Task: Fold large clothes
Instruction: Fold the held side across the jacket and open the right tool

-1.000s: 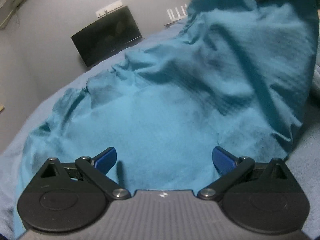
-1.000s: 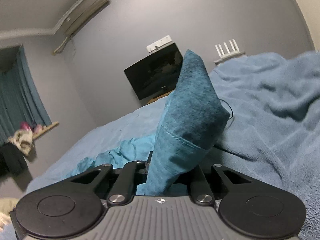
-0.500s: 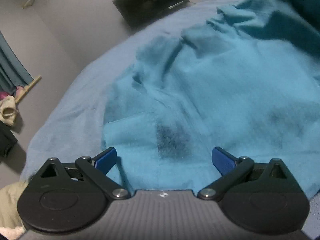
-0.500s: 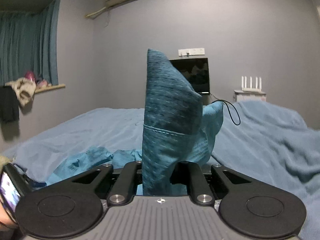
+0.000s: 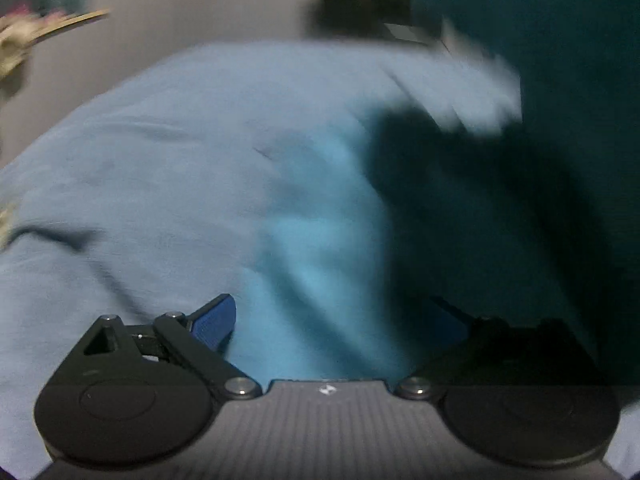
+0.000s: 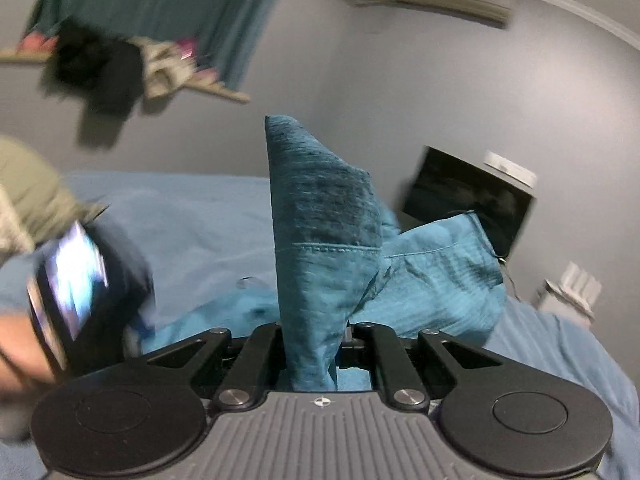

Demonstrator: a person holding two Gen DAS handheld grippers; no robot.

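Both views are dim, lit by soft indoor light with a cool cast. The left wrist view is heavily motion-blurred; a dark shadow covers the bed (image 5: 168, 184) on its right half and hides one side of the tool. The right wrist view is sharper at centre, with the curtain (image 6: 168, 4) smeared and the walls bowed by fisheye.

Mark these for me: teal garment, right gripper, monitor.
teal garment (image 6: 320, 216): right wrist view, raised hemmed corner.
right gripper (image 6: 316, 344): right wrist view, clamped on cloth.
monitor (image 6: 468, 192): right wrist view, dark screen.
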